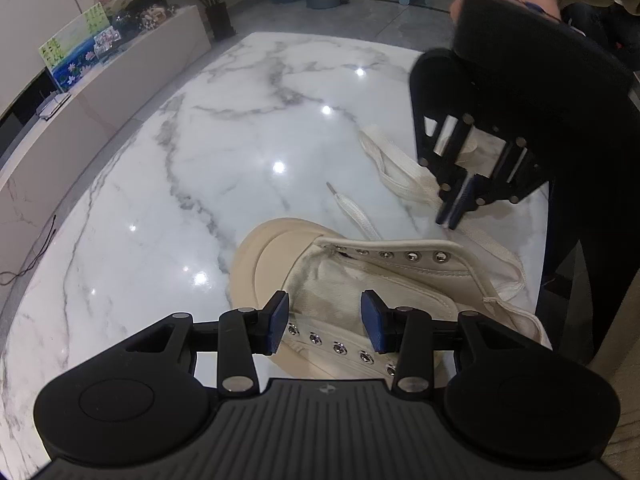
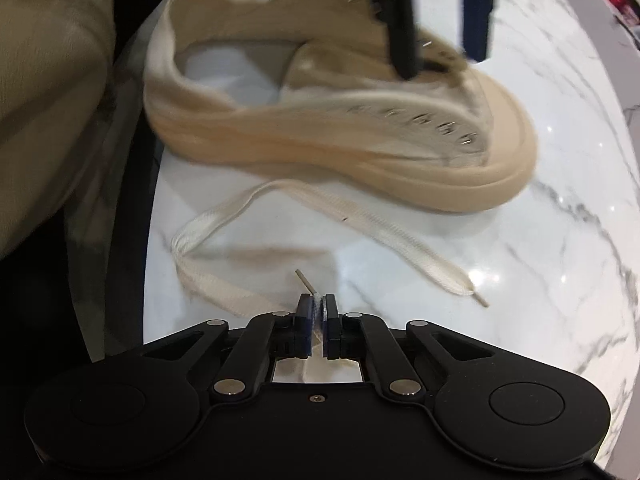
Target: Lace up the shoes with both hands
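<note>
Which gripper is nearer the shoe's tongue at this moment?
Left. The left gripper hangs open directly over the tongue, between the eyelet rows. The right gripper is off to the shoe's side, shut on the lace near its tip.

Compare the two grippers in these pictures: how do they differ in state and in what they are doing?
The left gripper is open, its jaws wide apart over the shoe, holding nothing. The right gripper is shut on the shoelace near its tip, beside the shoe. Both are black with blue pads.
</note>
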The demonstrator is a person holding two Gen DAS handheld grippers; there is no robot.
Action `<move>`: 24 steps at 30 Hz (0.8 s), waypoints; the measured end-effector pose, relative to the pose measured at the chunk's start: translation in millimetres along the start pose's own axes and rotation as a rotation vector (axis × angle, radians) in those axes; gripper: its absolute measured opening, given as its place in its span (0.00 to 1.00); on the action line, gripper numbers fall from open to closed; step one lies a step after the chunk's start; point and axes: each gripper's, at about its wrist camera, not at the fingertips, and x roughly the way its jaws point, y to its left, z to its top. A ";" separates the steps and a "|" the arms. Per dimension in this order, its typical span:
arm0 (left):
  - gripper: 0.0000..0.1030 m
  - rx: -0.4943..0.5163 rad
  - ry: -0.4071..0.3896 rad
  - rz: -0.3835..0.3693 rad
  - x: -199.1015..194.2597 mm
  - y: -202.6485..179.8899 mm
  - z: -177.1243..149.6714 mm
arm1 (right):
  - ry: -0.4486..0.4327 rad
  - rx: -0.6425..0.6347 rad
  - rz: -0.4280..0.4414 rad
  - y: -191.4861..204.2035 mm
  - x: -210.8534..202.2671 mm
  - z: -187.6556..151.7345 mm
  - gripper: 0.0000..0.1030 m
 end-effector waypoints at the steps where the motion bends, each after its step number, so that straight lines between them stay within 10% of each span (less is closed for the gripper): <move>1: 0.38 0.009 -0.004 0.001 0.5 -0.1 0.1 | -0.018 0.013 -0.013 -3.9 -8.3 0.7 0.03; 24: 0.00 0.251 0.014 0.062 32.2 -17.6 10.1 | -0.244 0.462 -0.088 -46.5 -59.7 14.5 0.03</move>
